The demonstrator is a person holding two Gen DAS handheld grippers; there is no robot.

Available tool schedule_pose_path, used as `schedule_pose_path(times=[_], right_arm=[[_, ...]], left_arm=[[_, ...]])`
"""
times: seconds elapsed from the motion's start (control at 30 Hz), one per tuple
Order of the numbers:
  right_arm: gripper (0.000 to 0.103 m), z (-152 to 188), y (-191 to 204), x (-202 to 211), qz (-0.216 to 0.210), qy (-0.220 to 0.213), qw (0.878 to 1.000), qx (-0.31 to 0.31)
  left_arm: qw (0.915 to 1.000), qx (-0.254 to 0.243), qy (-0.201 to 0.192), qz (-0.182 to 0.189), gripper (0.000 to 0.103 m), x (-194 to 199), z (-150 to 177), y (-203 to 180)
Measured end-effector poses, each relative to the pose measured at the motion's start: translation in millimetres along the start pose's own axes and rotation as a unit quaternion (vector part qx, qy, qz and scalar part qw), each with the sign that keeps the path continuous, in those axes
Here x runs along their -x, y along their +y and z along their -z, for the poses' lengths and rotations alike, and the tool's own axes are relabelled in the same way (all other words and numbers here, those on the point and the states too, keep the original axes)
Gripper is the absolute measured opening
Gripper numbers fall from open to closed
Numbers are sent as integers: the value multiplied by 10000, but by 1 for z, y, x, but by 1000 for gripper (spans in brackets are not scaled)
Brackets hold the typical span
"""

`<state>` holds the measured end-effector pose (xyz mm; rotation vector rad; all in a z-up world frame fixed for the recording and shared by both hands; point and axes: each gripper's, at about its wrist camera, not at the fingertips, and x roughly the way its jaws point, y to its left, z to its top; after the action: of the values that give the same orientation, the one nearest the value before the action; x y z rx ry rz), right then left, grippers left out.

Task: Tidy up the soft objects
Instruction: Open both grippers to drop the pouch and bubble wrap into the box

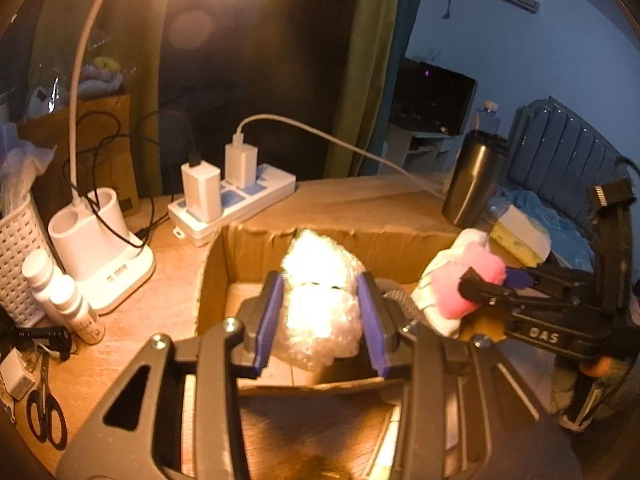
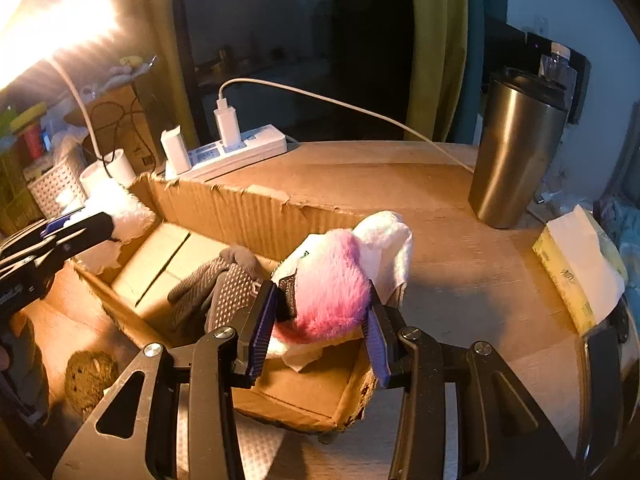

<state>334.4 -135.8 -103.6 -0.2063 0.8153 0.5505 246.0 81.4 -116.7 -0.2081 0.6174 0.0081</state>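
My left gripper [image 1: 320, 320] is clamped on a wad of bubble wrap [image 1: 320, 300] over the cardboard box [image 2: 248, 208]; my right gripper [image 2: 320, 320] pinches a pink and white plush toy [image 2: 336, 280] above the box's near corner. A grey glove [image 2: 224, 284] already lies inside the box. Both held pieces still need dropping in.

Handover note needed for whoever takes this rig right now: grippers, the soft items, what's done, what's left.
Left gripper: jaws shut on a wad of bubble wrap, held over the cardboard box.
Right gripper: jaws shut on a pink-and-white plush toy, above the box's right end.
Done: grey dotted gloves already lie in the box.
Left: lower and release both items into the box.
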Motion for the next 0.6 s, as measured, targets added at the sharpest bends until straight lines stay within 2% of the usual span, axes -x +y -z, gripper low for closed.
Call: schedule_pose_path(times=[0.37,0.5,0.6], right_arm=[[43,4,2,15,-86,-33,9999,131],[43,6,2,16,-66,60,9998,181],[44,7,1,18,-35,48,9999,122]], left_arm=[[9996,-6,262,-131,40,-16,3,1],[9987,40,486,-161,41,-24,5,3],[9982,84,563,-199,46,-27,6,6]])
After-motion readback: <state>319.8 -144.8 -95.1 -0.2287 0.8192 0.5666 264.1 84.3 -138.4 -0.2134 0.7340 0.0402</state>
